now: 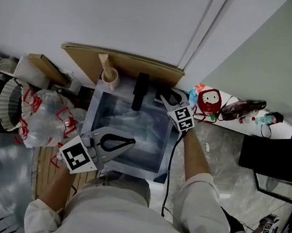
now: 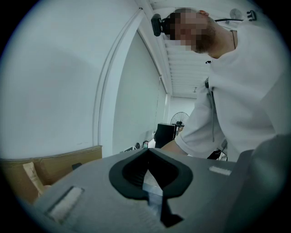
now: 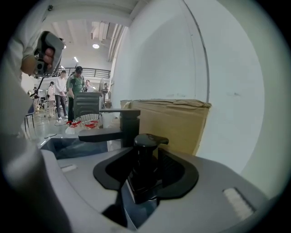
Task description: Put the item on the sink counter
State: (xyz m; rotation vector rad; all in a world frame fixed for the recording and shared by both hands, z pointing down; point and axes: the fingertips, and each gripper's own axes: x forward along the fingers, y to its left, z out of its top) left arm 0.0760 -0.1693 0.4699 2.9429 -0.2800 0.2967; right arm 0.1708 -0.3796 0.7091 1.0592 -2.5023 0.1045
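While right tongs [image 3: 145, 157] flank pump bottle [image 3: 143, 184], plastic bag [image 1: 47, 123], red print unreadable

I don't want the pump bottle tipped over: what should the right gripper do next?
Probably draw the right gripper straight back: its fingers stand apart around the upright black pump bottle beside the faucet, seemingly not pressing it.

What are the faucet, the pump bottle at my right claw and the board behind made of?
Faucet: likely metal, matte black, crisp square edges.
Pump bottle: probably plastic, glossy black, soft highlights on its head.
Board: cardboard, dull brown, ragged top edge.
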